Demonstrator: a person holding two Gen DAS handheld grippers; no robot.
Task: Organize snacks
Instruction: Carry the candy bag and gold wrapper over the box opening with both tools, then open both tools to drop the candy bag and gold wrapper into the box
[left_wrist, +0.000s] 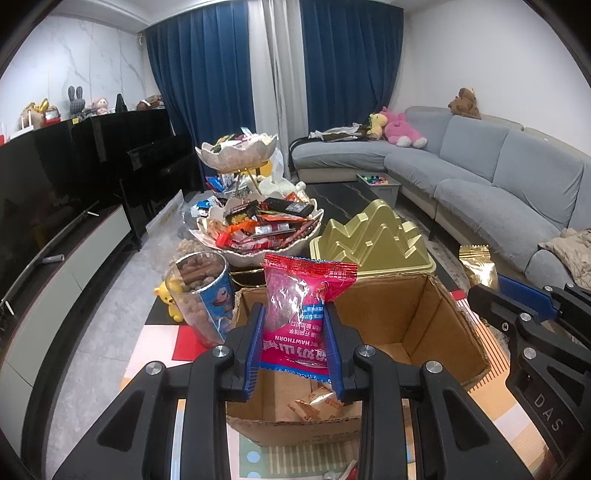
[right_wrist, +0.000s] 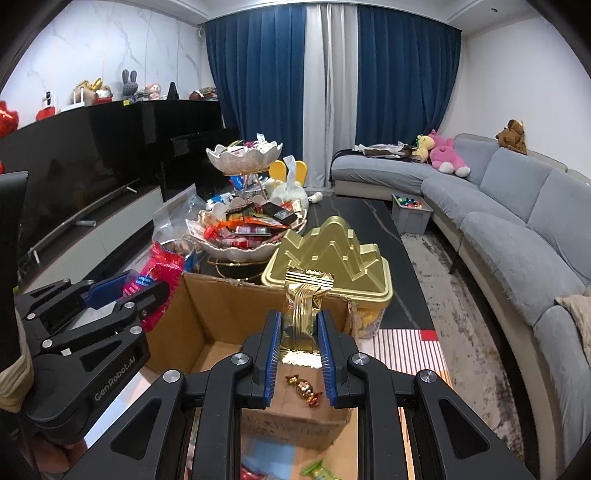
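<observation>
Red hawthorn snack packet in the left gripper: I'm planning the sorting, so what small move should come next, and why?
Probably carry the red hawthorn snack packet forward toward the scalloped cream snack bowl. The left gripper is shut on it above the open brown cardboard box, and the bowl beyond already holds similar wrapped snacks. The right gripper holds a gold foil packet, so it could follow.

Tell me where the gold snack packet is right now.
The gold snack packet stands pinched in the right gripper, above the open cardboard box, just in front of the gold mountain-shaped lid.
</observation>
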